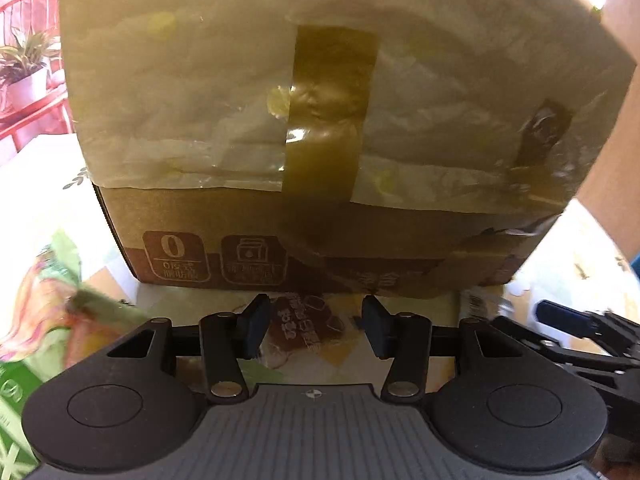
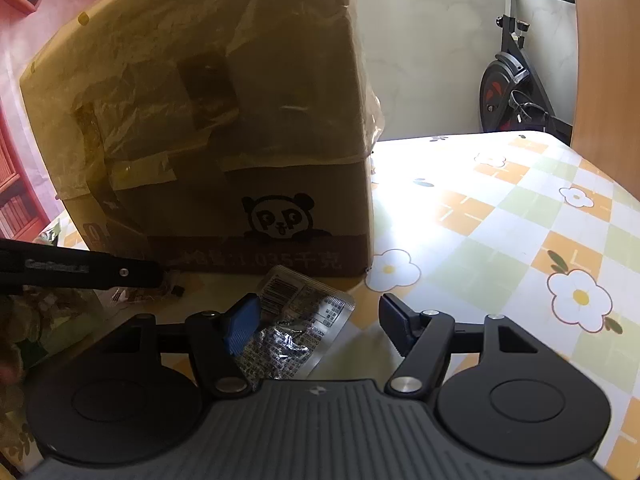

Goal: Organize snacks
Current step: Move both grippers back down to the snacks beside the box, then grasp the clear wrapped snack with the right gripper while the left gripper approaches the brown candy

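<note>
The left gripper (image 1: 316, 326) stands partly open just above the table, its two dark pads apart with nothing pressed between them. A brown snack packet (image 1: 308, 330) lies flat on the cloth in the gap between the fingers, and neither pad appears to touch it. Straight beyond it, very near, rises the cardboard box (image 1: 320, 120), wrapped in cloudy plastic film and crossed by a strip of brown tape (image 1: 326, 120); its printed lower edge sits just past the fingertips, so little room is left on the far side.

The right gripper (image 2: 318, 326) is also open, somewhat wider, and holds nothing. A silvery snack packet (image 2: 296, 328) with a barcode lies on the table under its left finger (image 2: 240, 326) (whether the blue pad rests on the foil cannot be told). The same box (image 2: 208, 120), showing a panda print (image 2: 280, 218), stands close on the far side.

To the right of the box the flowered tablecloth (image 2: 500, 220) lies bare out to the table's far edge. To the left, the other gripper's black arm (image 2: 80, 270) reaches in near the box's foot. A green and orange bag (image 1: 44, 320) crowds the left gripper's left side.
</note>
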